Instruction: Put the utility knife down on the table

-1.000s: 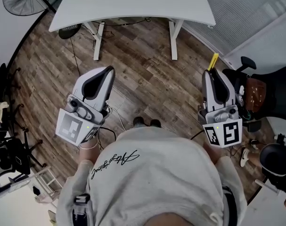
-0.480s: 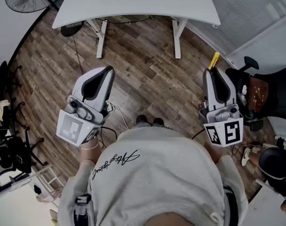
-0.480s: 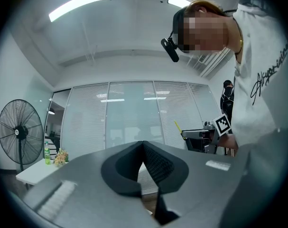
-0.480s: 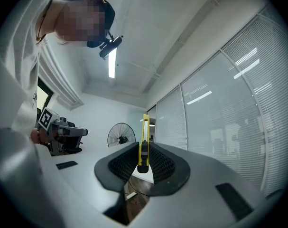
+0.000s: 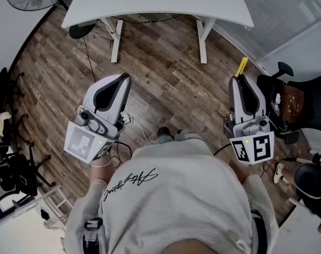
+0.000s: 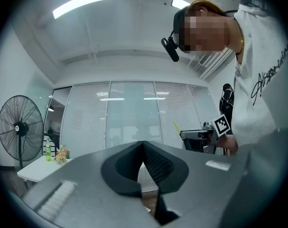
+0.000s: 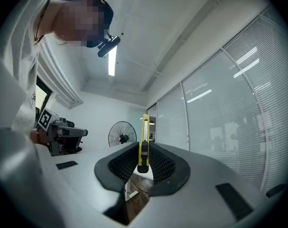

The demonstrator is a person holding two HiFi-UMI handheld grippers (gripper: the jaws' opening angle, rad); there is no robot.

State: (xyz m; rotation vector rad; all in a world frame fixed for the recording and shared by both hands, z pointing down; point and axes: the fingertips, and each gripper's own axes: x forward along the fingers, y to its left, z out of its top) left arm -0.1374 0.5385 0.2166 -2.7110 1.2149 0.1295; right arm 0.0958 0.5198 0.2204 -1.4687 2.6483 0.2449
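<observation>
Utility knife (image 7: 143, 144) stays pinched upright in the right hand-held gripper (image 5: 238, 79), over the floor (image 5: 165, 78), well apart from the bench (image 5: 160, 4). The person's feet (image 5: 176, 135) have shifted; set-down looks ahead. Left hand-held gripper (image 5: 122, 80) is pressed together, empty.

table (image 5: 160, 1) — drifted up-right in head view | shoes (image 5: 186, 135) — shifted right
</observation>
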